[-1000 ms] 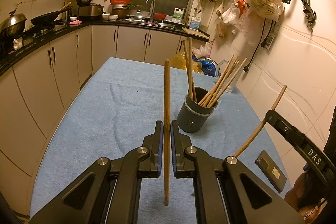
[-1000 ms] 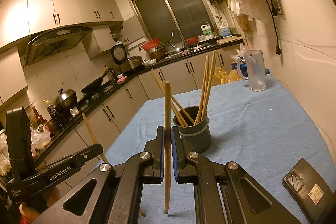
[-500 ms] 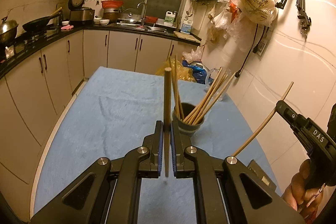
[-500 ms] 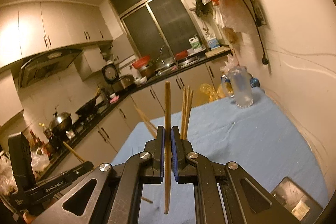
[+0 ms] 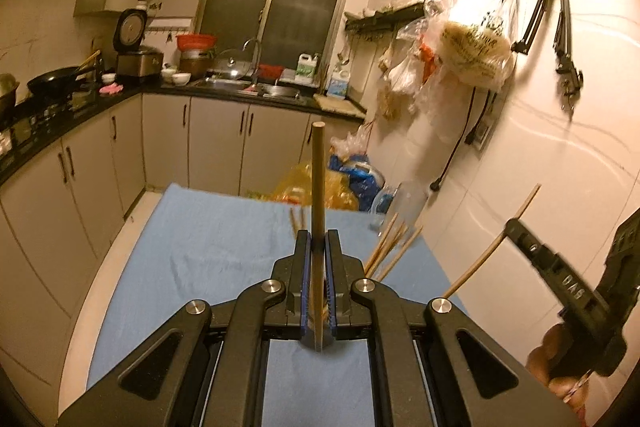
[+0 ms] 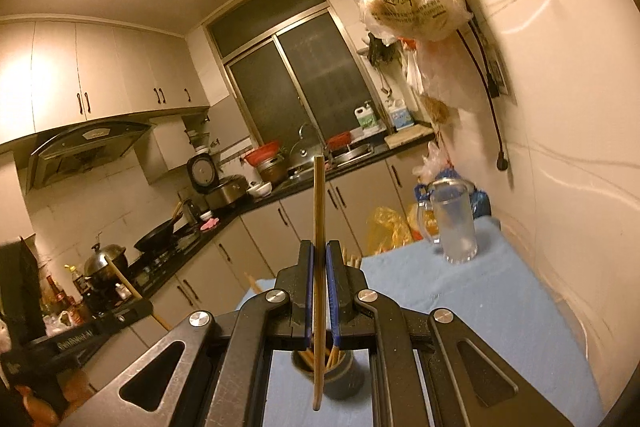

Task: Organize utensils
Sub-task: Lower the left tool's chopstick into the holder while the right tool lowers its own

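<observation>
Grippers, left (image 5: 316,259) and right (image 6: 319,267), each pinching one upright chopstick (image 5: 318,187), have risen over the grey holder (image 6: 340,383), now near beneath the jaws on the blue cloth (image 5: 208,247); drop-in looks close.

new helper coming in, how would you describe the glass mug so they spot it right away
Start at the table covered with a light blue cloth against the white tiled wall. At its far end, near the wall, stands the clear frosted glass mug with a handle. It is the only see-through container there; the dark grey round chopstick holder is opaque.
</observation>
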Demonstrator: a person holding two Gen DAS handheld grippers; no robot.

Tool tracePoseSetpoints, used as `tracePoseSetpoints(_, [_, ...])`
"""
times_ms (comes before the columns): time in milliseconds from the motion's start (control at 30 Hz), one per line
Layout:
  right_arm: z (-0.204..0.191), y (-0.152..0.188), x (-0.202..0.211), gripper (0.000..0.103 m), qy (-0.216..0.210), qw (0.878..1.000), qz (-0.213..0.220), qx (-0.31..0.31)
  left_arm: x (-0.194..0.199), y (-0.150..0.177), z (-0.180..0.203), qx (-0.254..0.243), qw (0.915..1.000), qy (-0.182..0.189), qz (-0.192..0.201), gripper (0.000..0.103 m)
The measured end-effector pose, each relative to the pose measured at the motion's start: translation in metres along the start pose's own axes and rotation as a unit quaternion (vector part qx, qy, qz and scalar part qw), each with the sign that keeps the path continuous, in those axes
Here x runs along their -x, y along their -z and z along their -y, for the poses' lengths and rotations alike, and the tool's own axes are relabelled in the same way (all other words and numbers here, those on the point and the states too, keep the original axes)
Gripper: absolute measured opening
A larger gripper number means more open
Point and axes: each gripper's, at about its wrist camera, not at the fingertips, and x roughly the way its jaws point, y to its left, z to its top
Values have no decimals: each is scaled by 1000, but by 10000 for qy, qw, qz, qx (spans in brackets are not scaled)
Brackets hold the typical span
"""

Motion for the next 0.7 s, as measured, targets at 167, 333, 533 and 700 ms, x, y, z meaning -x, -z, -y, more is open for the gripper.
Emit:
tracePoseSetpoints(167, [-3,-12,-21,7,75,10000,60,8,-20,-19,6,0,10000,57,62,6])
tracePoseSetpoints(333, [-7,-13,-42,7,172,9998,105,64,-49,-21,5,106,9999,109,-33,6])
tracePoseSetpoints(533, [-4,-4,-70,7,243,9997,-10,50,-75,-14,-3,245,9996,103,-126,6])
tracePoseSetpoints(700, [-1,9,-88,7,314,9994,-118,102,-90,-4,-12,306,9993,82,-199,6])
